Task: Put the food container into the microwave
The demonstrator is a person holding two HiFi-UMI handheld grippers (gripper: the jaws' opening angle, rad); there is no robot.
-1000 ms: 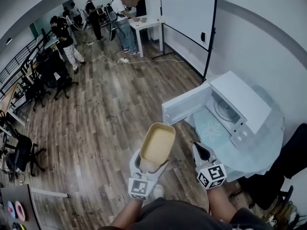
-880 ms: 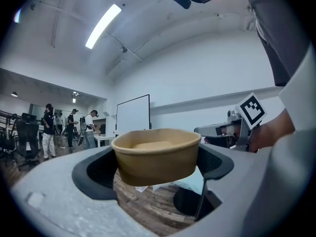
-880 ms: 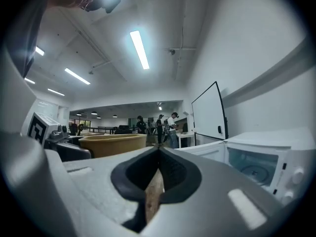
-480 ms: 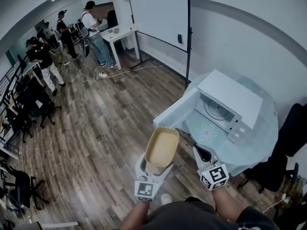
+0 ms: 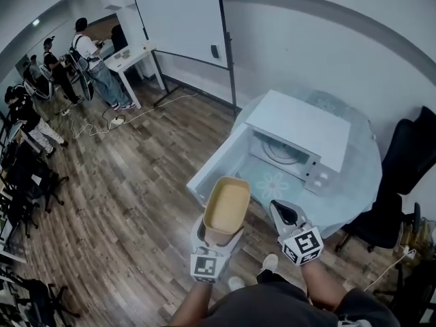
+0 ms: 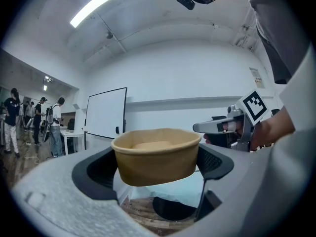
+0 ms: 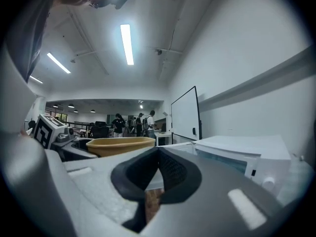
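Observation:
A tan paper food container is held above the wooden floor, with my left gripper shut on its near end. In the left gripper view the container fills the space between the two dark pads. The white microwave stands on a round pale table, its door swung wide open toward me and its cavity showing a glass turntable. My right gripper hovers just right of the container, jaws together with nothing in them. In the right gripper view the microwave lies ahead right.
A whiteboard stands against the far wall, with a white desk and several people at the back left. Black office chairs flank the round table at the right. Cables lie on the floor by the desk.
The view has swung so the microwave and table now lie more directly ahead and nearer. The container stays in my left gripper; the right gripper keeps its place beside it.

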